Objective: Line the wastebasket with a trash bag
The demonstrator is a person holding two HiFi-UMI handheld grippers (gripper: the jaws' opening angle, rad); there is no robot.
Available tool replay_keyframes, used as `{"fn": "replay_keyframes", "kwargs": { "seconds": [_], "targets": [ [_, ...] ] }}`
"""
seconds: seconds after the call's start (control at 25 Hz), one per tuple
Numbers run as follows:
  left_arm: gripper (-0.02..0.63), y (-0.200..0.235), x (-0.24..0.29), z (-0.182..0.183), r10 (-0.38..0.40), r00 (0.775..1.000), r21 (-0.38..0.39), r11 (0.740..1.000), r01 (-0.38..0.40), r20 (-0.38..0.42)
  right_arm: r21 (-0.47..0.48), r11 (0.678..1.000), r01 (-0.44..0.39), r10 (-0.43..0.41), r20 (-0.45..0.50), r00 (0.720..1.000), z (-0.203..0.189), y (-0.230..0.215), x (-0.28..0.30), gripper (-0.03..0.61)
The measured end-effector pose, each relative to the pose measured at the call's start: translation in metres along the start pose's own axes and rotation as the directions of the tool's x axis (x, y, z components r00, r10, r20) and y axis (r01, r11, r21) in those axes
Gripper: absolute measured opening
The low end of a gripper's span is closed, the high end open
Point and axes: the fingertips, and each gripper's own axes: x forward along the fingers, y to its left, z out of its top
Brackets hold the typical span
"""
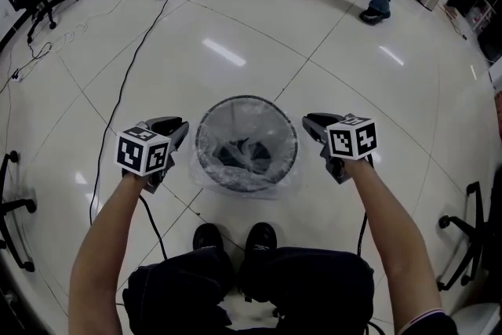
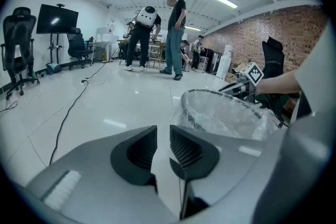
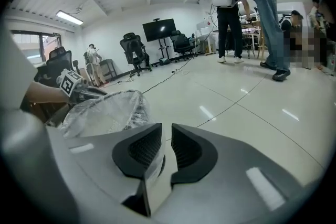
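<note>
Down on the shiny floor, the head view shows the mesh wastebasket (image 1: 247,110) standing between the left gripper (image 1: 179,131) and the right gripper (image 1: 312,126). The clear trash bag (image 1: 276,186) is folded over its rim and puffs out around it. The left gripper view shows its claw a little apart, pinching nothing. The right gripper view shows the same, a small gap with nothing in it. I think that loose plastic could slide down inside, or a bump could tip the light basket.

You hold the right gripper (image 3: 166,136) just right of the wastebasket (image 3: 116,106), jaws slightly apart with nothing between them; a clear trash bag (image 3: 86,119) drapes over the wastebasket's rim.
</note>
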Motion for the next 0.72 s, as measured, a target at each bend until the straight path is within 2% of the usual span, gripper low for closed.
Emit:
{"fn": "replay_keyframes", "kwargs": {
  "seconds": [0.28,0.56,0.72],
  "targets": [
    [0.075,-0.003,-0.013,0.005,0.014,1.0,0.022,1.0,-0.014,0.007,0.02,0.999,0.034,-0.034,0.025,0.999,0.001,-0.008,-0.023,0.06],
    [0.075,-0.017,-0.03,0.009,0.001,1.0,0.042,0.999,-0.001,0.018,0.049,0.999,0.02,-0.021,0.016,1.0,-0.019,0.004,-0.036,0.06],
    [0.074,-0.033,-0.029,-0.006,-0.028,0.999,0.055,0.998,0.03,-0.023,0.056,0.998,0.019,-0.019,0.009,1.0,-0.034,0.012,-0.039,0.061]
  ]
}}
